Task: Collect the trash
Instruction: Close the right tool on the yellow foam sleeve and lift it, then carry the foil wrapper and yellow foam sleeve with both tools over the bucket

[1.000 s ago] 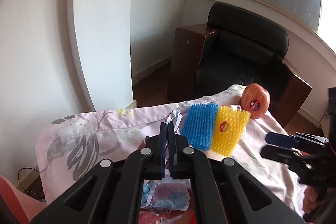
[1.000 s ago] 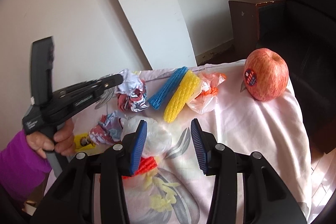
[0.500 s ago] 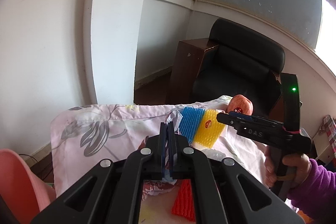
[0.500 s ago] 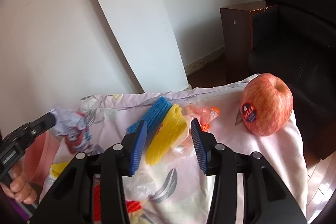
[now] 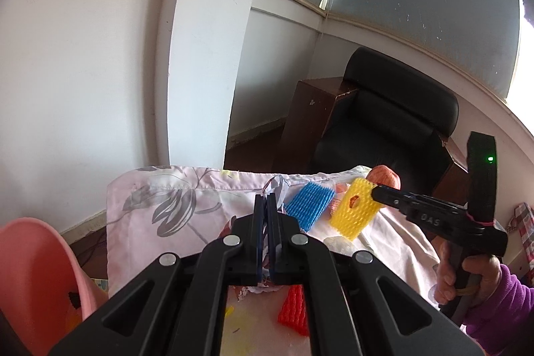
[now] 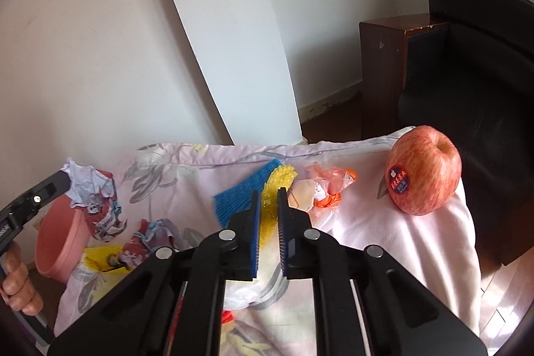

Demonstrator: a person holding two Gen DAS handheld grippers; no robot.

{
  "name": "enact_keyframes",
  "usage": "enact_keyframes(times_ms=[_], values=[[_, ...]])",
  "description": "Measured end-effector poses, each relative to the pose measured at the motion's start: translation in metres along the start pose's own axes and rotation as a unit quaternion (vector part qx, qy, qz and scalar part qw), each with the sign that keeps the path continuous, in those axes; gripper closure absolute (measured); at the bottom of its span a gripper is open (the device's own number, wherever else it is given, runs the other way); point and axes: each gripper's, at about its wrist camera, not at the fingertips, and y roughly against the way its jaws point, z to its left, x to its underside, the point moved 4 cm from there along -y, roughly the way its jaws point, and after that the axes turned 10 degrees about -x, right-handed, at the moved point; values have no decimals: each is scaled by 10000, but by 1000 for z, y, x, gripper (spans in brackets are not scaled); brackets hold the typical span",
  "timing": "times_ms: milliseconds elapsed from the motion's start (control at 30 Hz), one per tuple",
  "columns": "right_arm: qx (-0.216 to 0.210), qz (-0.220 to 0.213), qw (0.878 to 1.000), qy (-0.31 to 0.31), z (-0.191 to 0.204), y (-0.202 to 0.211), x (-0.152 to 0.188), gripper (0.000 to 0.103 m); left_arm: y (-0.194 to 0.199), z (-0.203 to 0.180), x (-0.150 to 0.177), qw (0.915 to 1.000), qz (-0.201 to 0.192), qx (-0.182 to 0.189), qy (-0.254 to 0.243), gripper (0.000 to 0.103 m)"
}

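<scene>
My left gripper (image 5: pixel 266 200) is shut on a crumpled white, red and blue wrapper (image 6: pixel 90 189), held in the air beside the pink bin (image 6: pixel 56 242). The bin (image 5: pixel 33 272) also shows at the lower left of the left wrist view. My right gripper (image 6: pixel 268 194) is closing its jaws, and the yellow foam net (image 6: pixel 278 175) is pinched between the pads. In the left wrist view that net (image 5: pixel 355 212) hangs tilted from the right gripper's tip (image 5: pixel 377 189). A blue foam net (image 6: pixel 240 192) lies right beside it on the floral cloth.
On the cloth-covered table (image 6: pixel 417 242) lie a red apple (image 6: pixel 424 170), an orange-and-clear plastic bag (image 6: pixel 320 186), a second crumpled wrapper (image 6: pixel 153 232), a yellow packet (image 6: pixel 96 257) and a red foam net (image 5: pixel 293 309). A black armchair (image 5: pixel 383 129) and a brown cabinet stand behind.
The left gripper carried the wrapper up and to the left, bringing the pink bin into view. The right gripper went forward to the yellow net and closed its jaws on it.
</scene>
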Motion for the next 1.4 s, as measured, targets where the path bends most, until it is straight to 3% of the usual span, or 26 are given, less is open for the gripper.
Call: enact_keyframes(times_ms=[233, 533, 967, 1133, 1400], values=[[-285, -248, 9992, 88, 22, 38, -11, 93, 29, 19, 0, 9995, -200, -156, 182, 102], [-928, -256, 9946, 382, 80, 38, -18, 93, 70, 73, 7, 9950, -414, -686, 593, 102], [-2154, 304, 9700, 1082, 210, -19, -11, 93, 120, 181, 38, 9743, -476, -1851, 1188, 102], [-2394, 581, 9608, 1271, 246, -48, 0, 93, 135, 216, 56, 9649, -419, -2144, 1460, 102], [-2505, 914, 9510, 1567, 290, -85, 27, 93, 146, 244, 76, 9575, -298, -2328, 1676, 102]])
